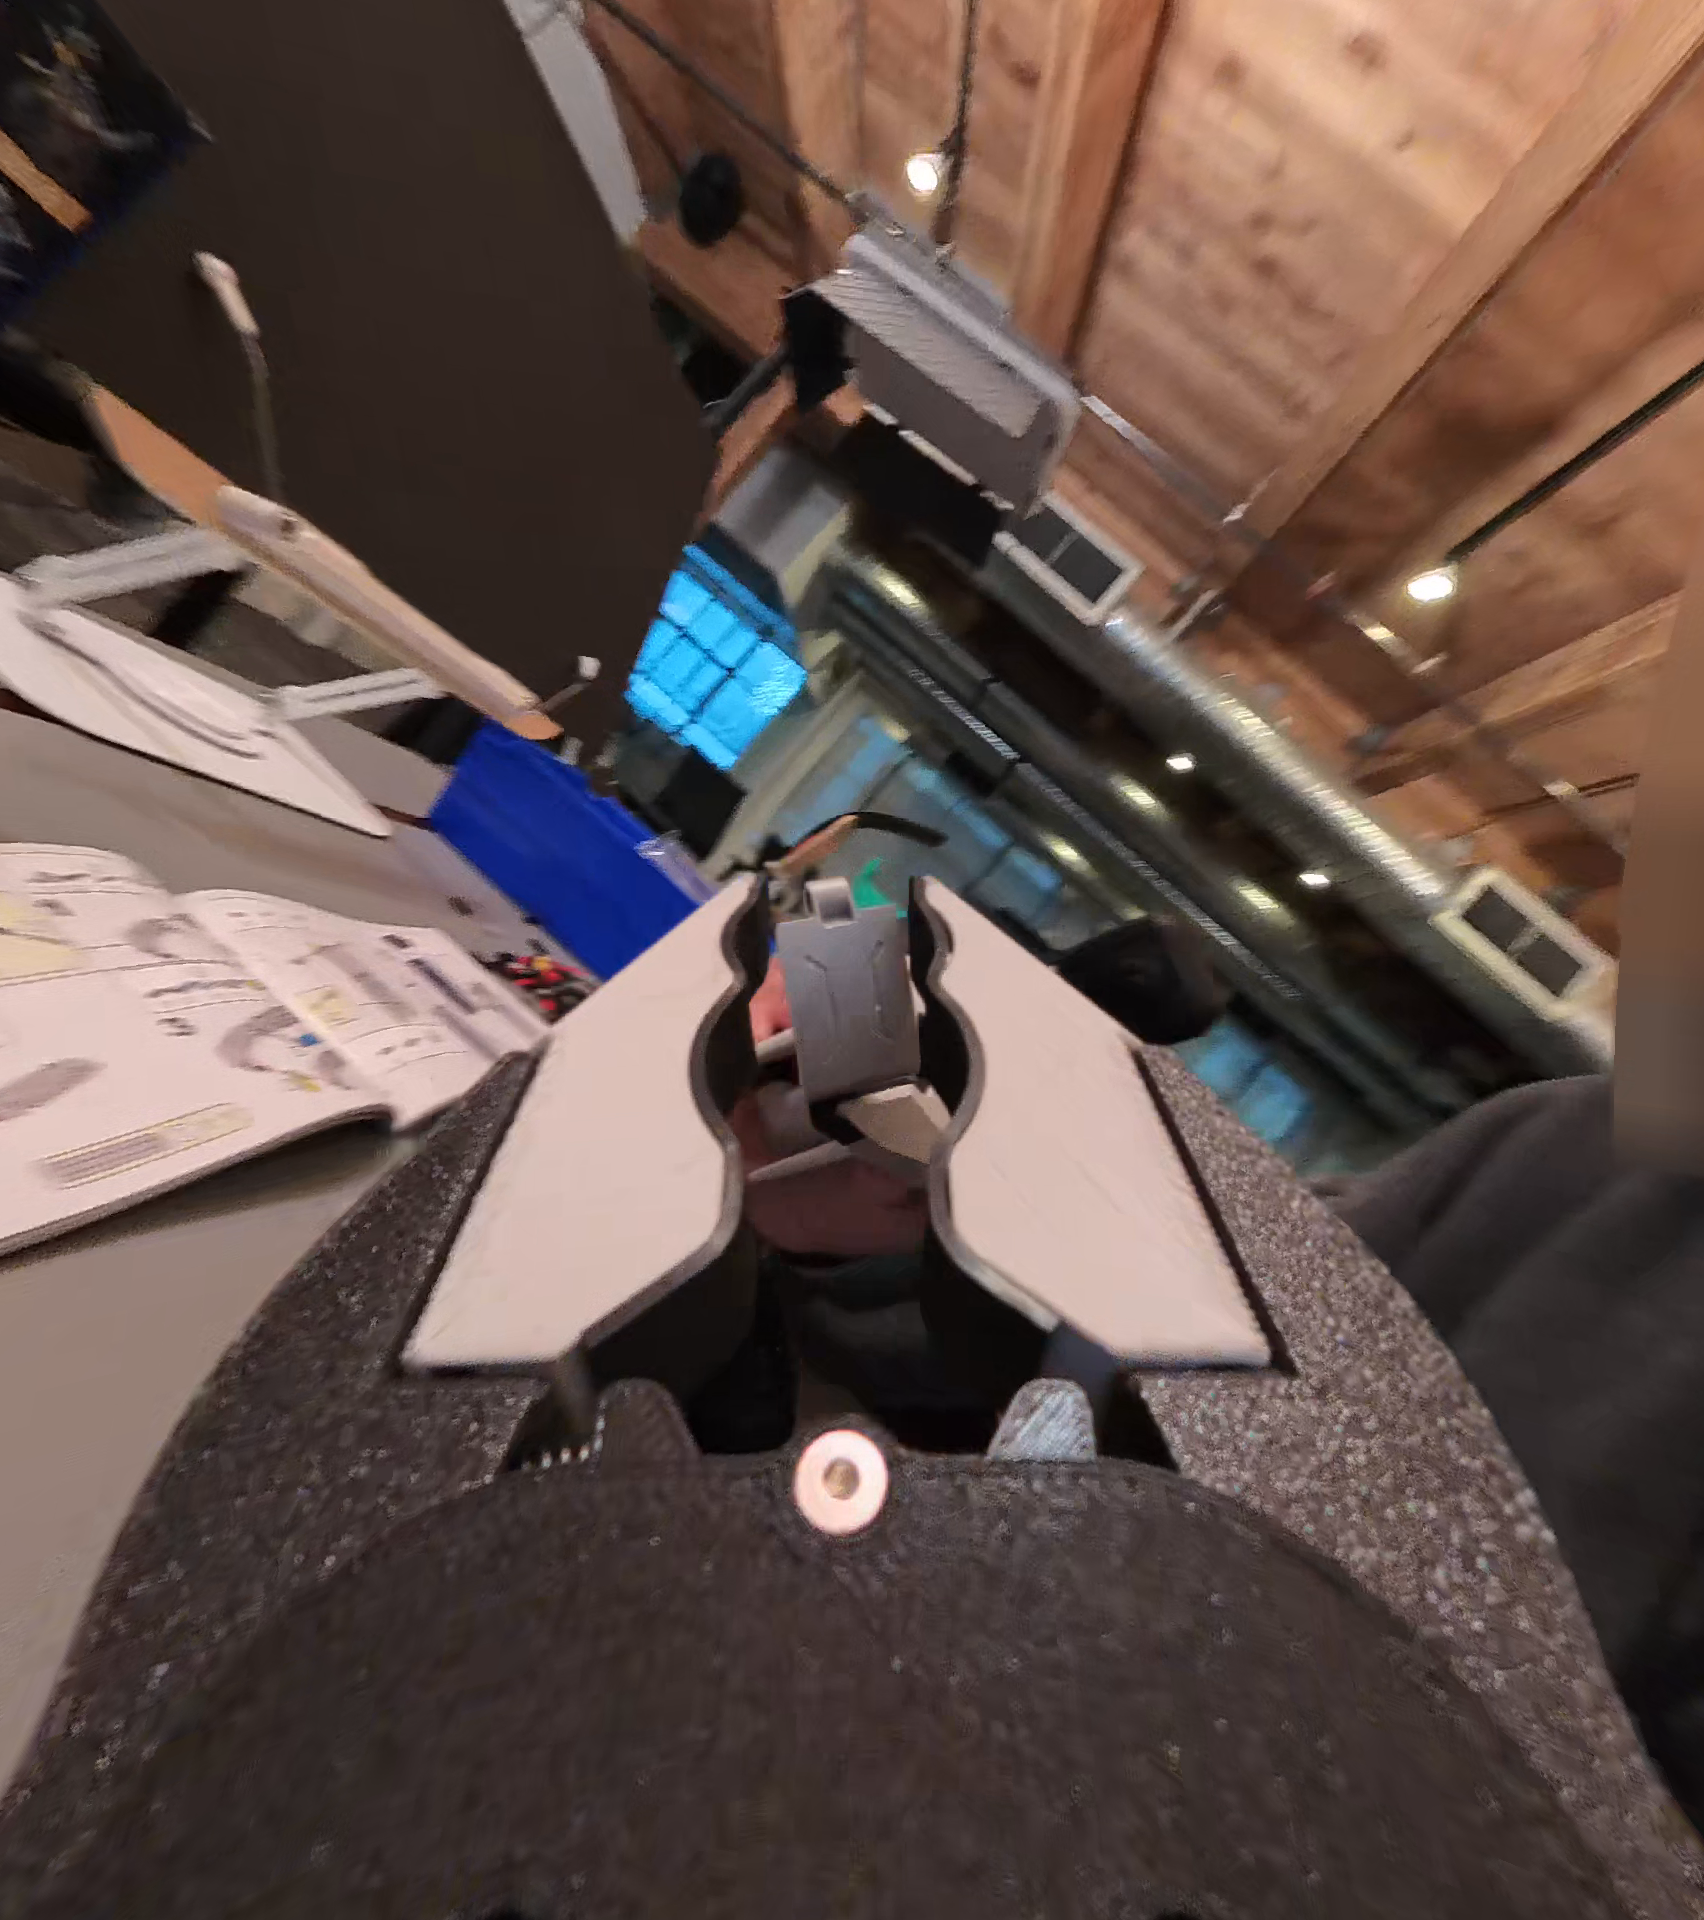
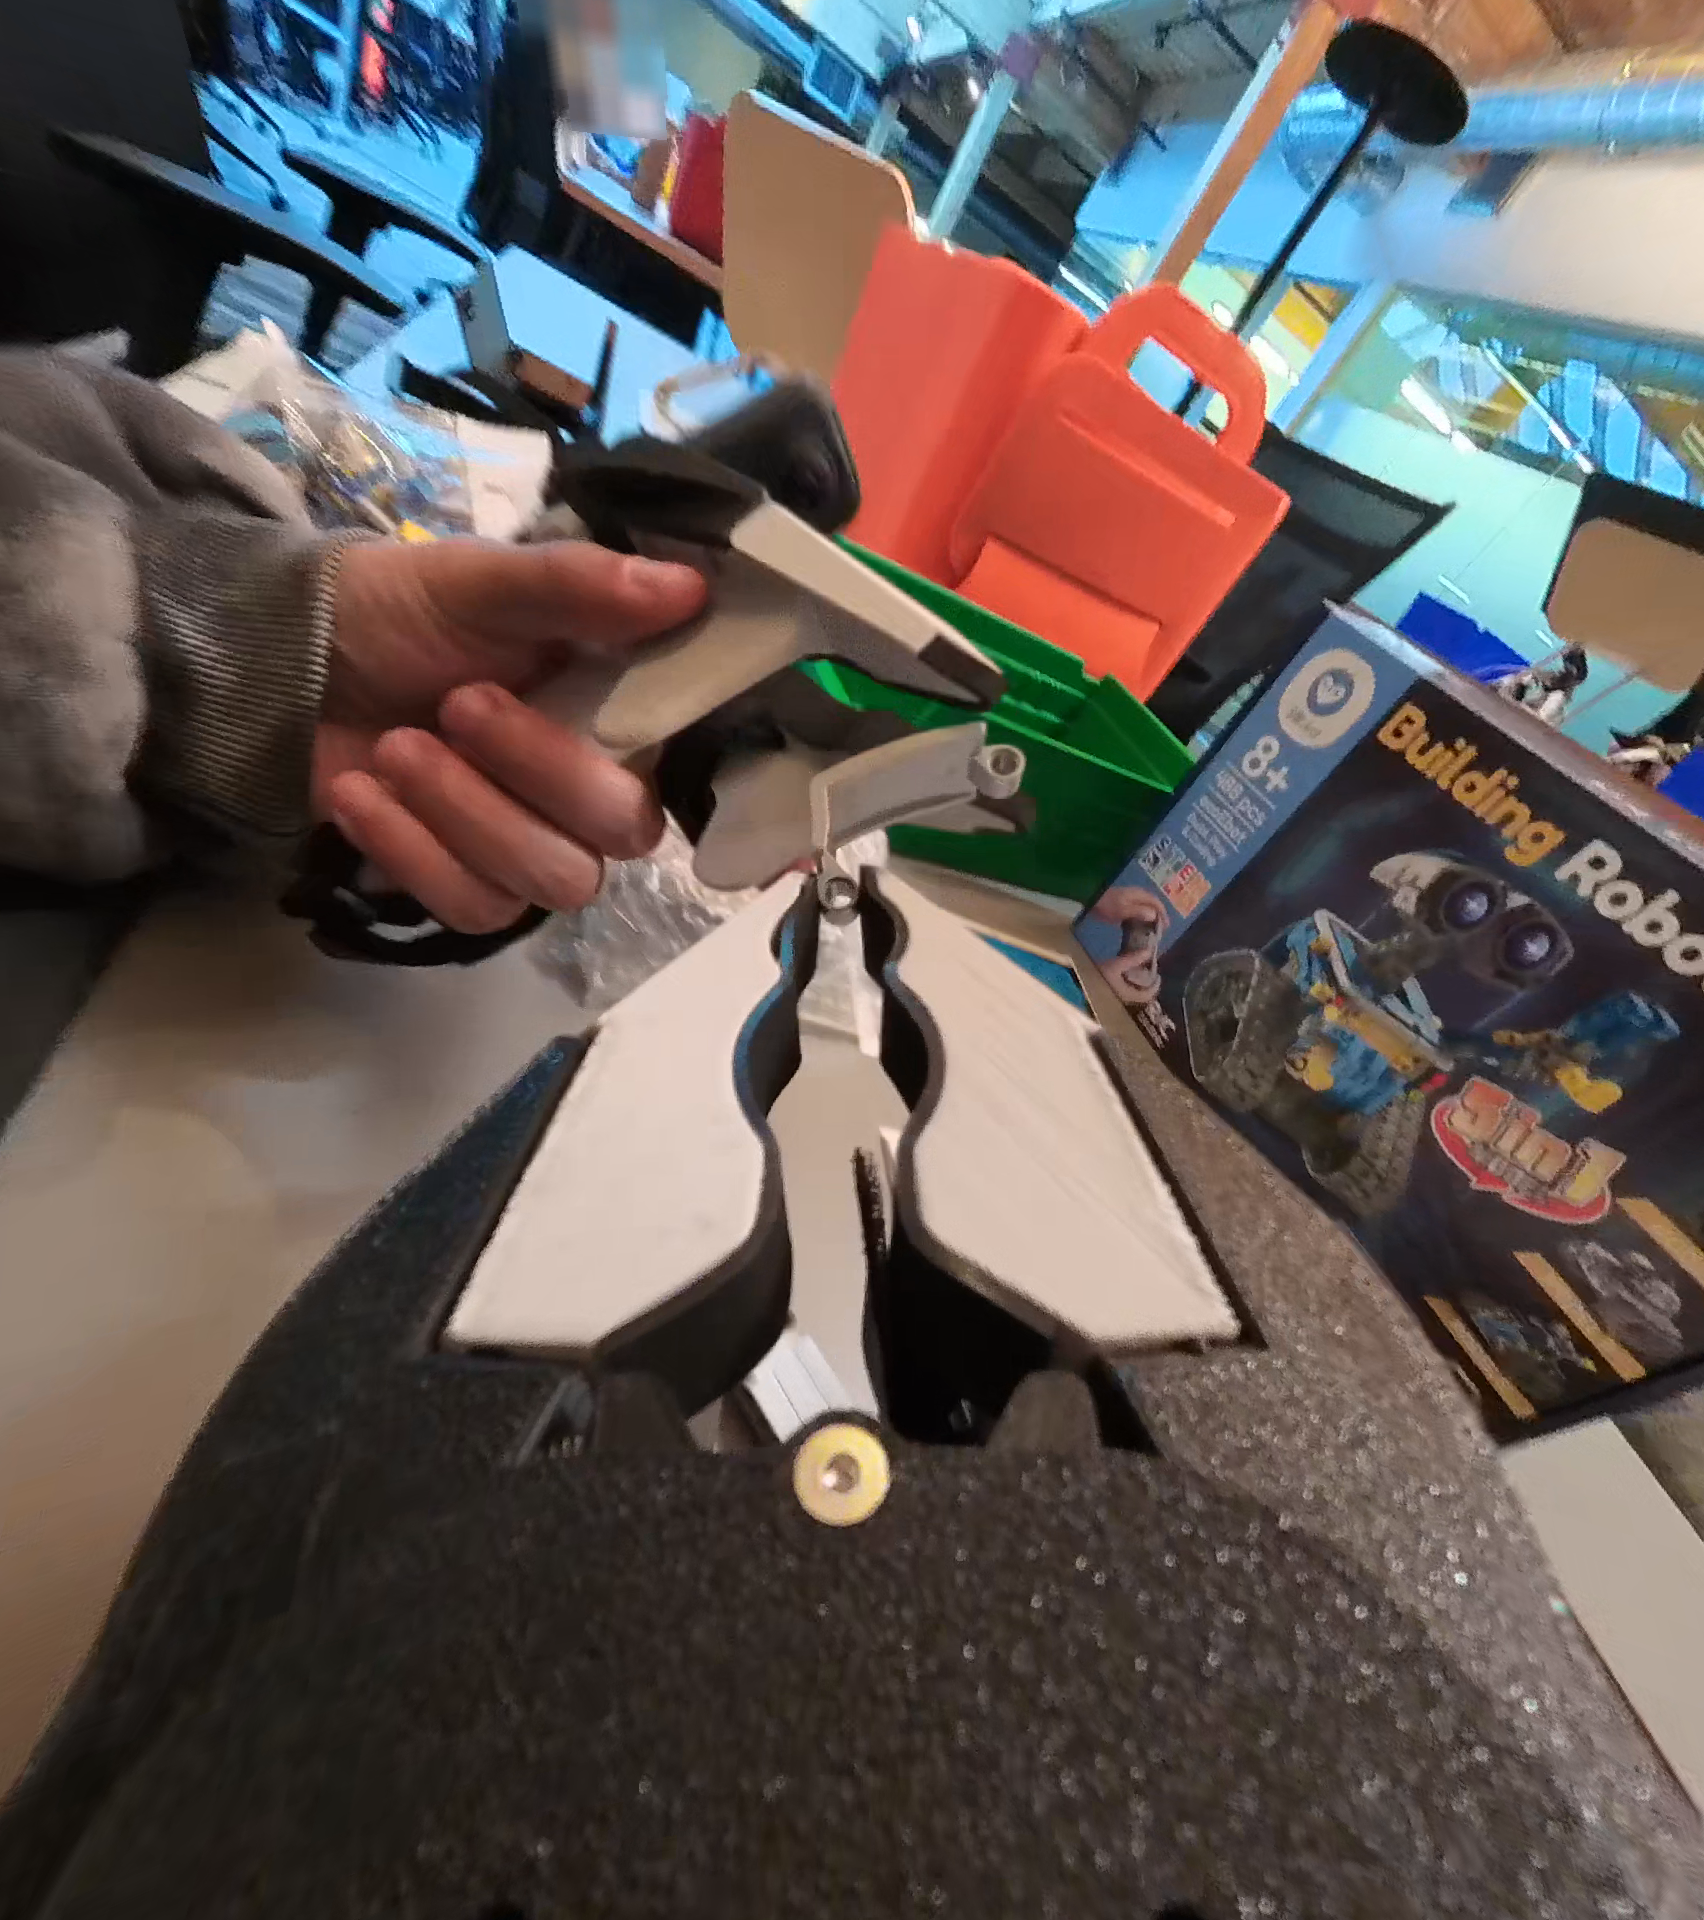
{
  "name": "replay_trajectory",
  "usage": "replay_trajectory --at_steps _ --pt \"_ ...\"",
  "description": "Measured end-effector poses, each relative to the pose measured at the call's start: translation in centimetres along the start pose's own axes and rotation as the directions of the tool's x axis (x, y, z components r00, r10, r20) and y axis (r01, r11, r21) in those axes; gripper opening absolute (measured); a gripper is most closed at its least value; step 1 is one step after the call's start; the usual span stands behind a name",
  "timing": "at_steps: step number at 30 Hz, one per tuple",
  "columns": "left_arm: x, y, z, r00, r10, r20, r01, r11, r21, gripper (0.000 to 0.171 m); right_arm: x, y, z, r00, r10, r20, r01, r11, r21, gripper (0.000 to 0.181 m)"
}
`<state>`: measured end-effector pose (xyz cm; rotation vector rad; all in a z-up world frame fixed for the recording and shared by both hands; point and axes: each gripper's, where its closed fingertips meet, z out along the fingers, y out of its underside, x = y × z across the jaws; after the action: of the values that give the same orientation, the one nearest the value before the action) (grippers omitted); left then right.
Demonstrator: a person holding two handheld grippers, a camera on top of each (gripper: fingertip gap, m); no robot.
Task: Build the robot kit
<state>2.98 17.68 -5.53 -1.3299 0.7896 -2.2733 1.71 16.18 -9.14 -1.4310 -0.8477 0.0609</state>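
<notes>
- Gripping one curved grey plastic panel [image 1: 840,997], the left gripper [image 1: 835,914] pinches it.
- The right gripper [image 2: 835,896] clamps one small grey pin connector [image 2: 835,891] joined to that panel.
- One glossy cardboard kit box [image 2: 1450,997] stands rightward.

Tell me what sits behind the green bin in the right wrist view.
Behind the green bin stands an orange carrier with a handle, and past it a tan chair back. The left gripper, holding a grey part, covers the bin's left end and inside.
</notes>
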Motion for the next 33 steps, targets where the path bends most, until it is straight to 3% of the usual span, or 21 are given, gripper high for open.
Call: replay_trajectory --at_steps 4,7,17,20,24,27,30,33 --pt "2.2 0.2 0.0 0.976 -0.127 -0.178 0.125 0.992 -0.022 0.026 -0.8 -2.3 -0.6 0.998 0.025 0.049 -0.031 0.993 0.111 0.006" --pt "2.9 0.0 -0.2 0.956 -0.171 -0.237 0.171 0.985 -0.024 0.026 -1.1 -3.5 -1.0 0.994 0.071 0.087 -0.085 0.981 0.174 0.006" --pt "3.2 0.4 -0.1 0.950 -0.182 -0.255 0.176 0.983 -0.047 0.020 -0.6 -3.6 -1.2 0.991 0.104 0.082 -0.118 0.974 0.191 0.006" --pt "3.5 0.5 -0.1 0.955 -0.147 -0.258 0.139 0.989 -0.047 0.012 -0.6 -3.3 -1.1 0.990 0.112 0.080 -0.125 0.976 0.178 0.006" --pt "3.6 0.7 0.0 0.968 -0.090 -0.236 0.079 0.995 -0.055 0.005 -0.5 -2.9 -1.1 0.970 0.215 0.112 -0.230 0.961 0.153 0.007" --pt "3.2 1.2 0.3 0.984 -0.008 -0.179 -0.005 0.997 -0.072 0.001 -0.4 -3.1 -1.7 0.892 0.385 0.236 -0.427 0.888 0.168 0.025" --pt "2.8 1.9 0.6 0.989 0.040 -0.142 -0.055 0.993 -0.108 0.001 1.2 -3.5 -2.5 0.694 0.614 0.377 -0.694 0.709 0.124 0.044" --pt "2.6 2.5 0.8 0.990 0.068 -0.121 -0.084 0.987 -0.135 0.001 2.9 -3.4 -3.3 0.547 0.719 0.428 -0.823 0.556 0.117 0.034"
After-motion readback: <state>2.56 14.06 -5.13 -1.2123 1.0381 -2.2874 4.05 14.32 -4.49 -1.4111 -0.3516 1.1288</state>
